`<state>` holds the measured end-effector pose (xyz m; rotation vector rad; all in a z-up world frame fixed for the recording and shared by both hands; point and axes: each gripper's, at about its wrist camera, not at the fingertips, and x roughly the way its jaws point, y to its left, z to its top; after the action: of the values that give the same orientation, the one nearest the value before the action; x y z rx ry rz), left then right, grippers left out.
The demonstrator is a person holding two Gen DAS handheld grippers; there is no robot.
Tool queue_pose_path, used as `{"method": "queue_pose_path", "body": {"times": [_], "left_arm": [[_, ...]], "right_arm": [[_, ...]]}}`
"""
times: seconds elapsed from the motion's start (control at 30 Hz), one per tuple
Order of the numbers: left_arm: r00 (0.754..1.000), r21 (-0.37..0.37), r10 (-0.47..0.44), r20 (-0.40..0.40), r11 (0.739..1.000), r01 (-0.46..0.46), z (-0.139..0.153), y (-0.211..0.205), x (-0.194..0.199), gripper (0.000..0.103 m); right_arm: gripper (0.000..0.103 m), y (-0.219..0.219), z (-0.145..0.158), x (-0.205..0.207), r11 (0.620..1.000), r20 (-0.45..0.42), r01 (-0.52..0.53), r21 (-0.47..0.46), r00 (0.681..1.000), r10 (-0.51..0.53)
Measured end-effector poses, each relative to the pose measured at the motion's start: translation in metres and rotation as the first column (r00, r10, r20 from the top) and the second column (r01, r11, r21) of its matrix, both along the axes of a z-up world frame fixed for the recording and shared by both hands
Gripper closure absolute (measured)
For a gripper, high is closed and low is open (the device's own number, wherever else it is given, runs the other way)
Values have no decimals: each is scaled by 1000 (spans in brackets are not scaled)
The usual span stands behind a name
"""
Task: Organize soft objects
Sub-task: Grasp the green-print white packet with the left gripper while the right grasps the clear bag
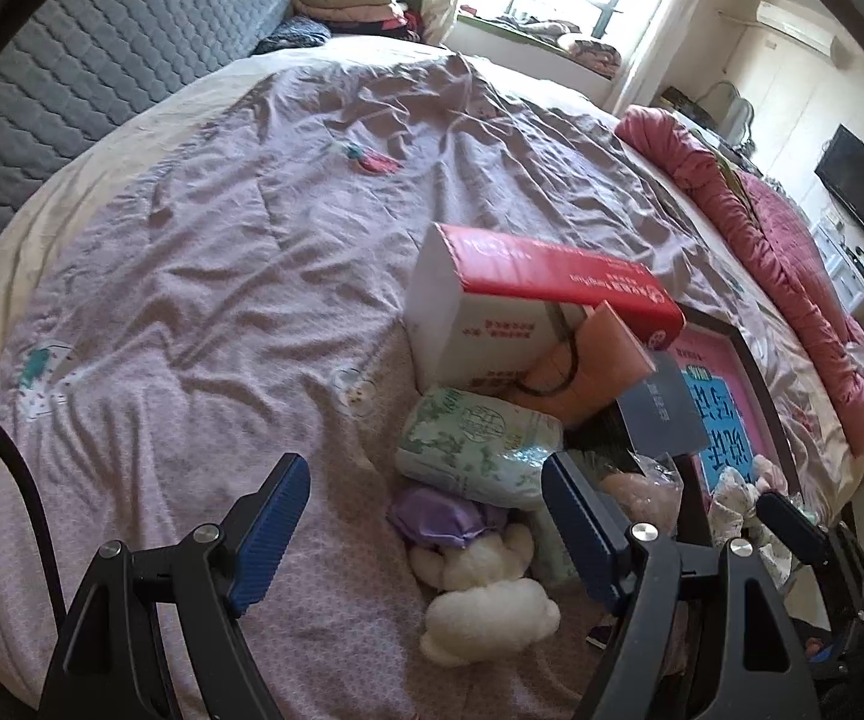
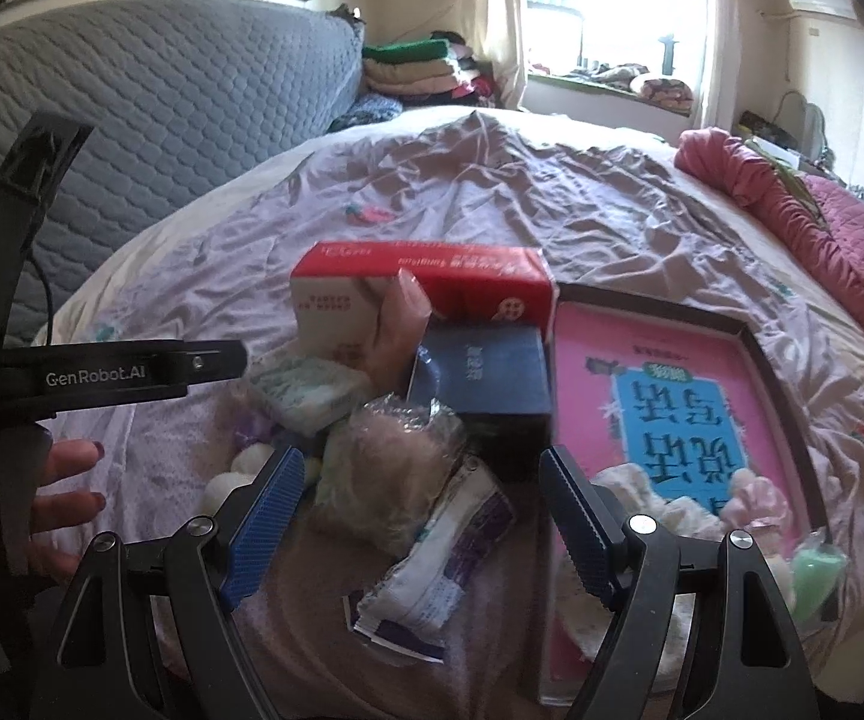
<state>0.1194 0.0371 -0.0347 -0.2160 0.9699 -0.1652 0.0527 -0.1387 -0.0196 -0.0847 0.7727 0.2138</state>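
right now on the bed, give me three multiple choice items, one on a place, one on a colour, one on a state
1. Where does the red-topped box stand?
A. on the windowsill
B. on the bed, behind the green tissue pack
C. inside the dark tray

2. What colour is the plush toy near the left gripper?
A. white
B. black
C. orange

3. How is the right gripper?
A. shut on the dark blue box
B. shut on a sock
C. open, holding nothing

Answers: 1 B, the box sits on the bedspread just beyond the pack; 2 A, its fur is plainly white; 3 C, its blue pads stand wide apart over the clutter.
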Motion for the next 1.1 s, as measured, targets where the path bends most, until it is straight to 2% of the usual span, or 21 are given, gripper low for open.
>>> {"method": "queue_pose_path", "body": {"times": [0.27,0.6,0.77,0.93,1.0,1.07,1.1], "left_arm": [[995,-32,-103,-1,994,103,-11,-18,14,24],[983,-35,-176,-45,984,175,-29,-29,27,24],[981,-13,-182,-62,983,182,-37,-32,30,24],[983,-2,-171,-68,985,171,-42,-28,33,24],[983,-5,-164,-76,986,165,-44,-27,34,24],[985,0,-155,-81,988,156,-47,-24,35,24],[985,2,-151,-84,988,152,-48,-23,36,24]], "right_arm": [[21,5,-18,12,1000,-35,-12,8,999,12],[21,7,-32,23,1000,-64,-16,5,998,16],[21,12,-39,30,999,-70,-22,-45,997,18],[22,13,-46,36,998,-79,-30,-50,997,26],[26,12,-46,37,998,-75,-35,-43,997,31],[38,13,-46,38,998,-75,-46,-32,996,44],[39,14,-47,38,998,-73,-54,-34,996,52]]}}
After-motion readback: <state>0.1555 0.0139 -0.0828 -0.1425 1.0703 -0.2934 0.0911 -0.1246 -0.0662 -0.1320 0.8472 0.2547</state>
